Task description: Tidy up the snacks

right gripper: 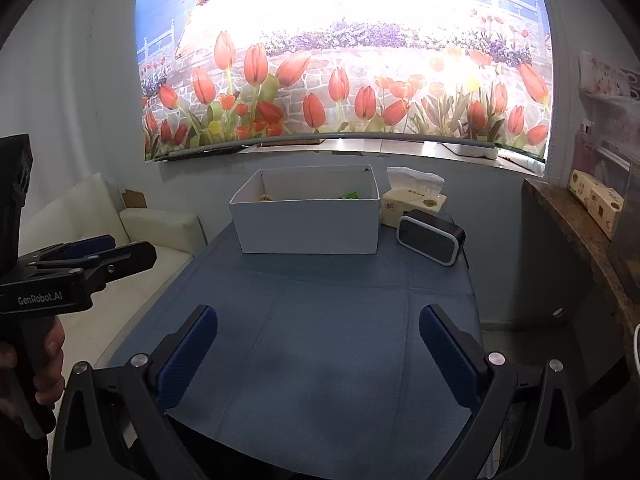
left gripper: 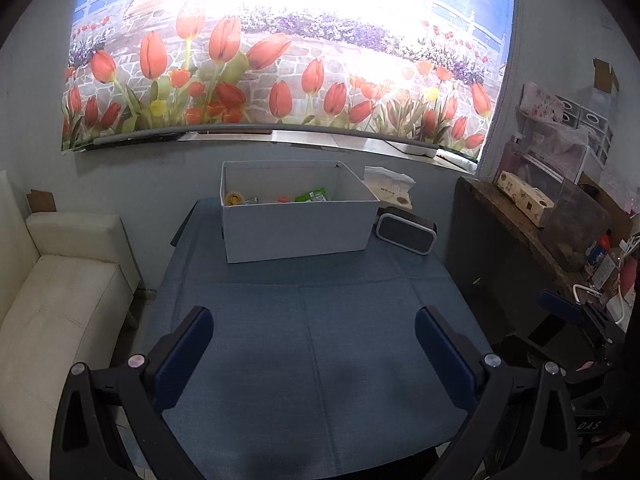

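Right now both claws hang wide open and empty over the blue tablecloth (left gripper: 312, 340), the left gripper (left gripper: 313, 330) and the right gripper (right gripper: 318, 330) each gripping nothing. Snacks (left gripper: 312, 196) lie inside the white box (left gripper: 296, 228) at the table's far end. Just beside the box sit a tissue pack (right gripper: 414, 204) and a small black speaker (right gripper: 432, 238).

Blue cloth (left gripper: 312, 344) covers table. Black speaker-looking gadget (right gripper: 431, 237) at far right, tissue pack (right gripper: 414, 199) just behind it by wall. Big tulip poster (right gripper: 344, 80) above. White sofa (left gripper: 60, 288) on left, cluttered wooden shelf (left gripper: 532, 224) on right with patterned carton (left gripper: 524, 197).
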Demonstrator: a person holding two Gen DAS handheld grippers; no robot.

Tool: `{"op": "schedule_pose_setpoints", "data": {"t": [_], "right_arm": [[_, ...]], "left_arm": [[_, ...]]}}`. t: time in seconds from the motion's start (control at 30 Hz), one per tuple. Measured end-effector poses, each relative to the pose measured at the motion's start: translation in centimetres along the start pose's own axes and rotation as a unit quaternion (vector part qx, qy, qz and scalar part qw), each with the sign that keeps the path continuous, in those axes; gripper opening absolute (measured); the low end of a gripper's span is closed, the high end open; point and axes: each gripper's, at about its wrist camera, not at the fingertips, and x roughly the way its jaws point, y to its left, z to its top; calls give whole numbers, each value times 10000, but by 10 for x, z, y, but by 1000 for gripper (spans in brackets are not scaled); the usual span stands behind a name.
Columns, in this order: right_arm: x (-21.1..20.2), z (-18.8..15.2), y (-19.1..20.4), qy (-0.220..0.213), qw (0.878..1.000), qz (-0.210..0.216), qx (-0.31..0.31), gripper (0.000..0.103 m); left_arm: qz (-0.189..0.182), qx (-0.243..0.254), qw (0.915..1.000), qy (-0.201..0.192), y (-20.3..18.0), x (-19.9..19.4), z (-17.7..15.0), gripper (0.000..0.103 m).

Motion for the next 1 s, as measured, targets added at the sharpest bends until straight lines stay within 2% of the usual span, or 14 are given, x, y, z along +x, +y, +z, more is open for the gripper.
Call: {"op": "schedule_pose_setpoints", "data": {"t": [0.37,1.0], "right_arm": [[-13,2,7,-108,9999,13,-7,103],[-18,6,11,-173,9998,43,-61,103]], "left_arm": [[138,163,9997,-122,-1,-16,-2,103],[20,189,9997,-149,-2,-21,-4,103]]}}
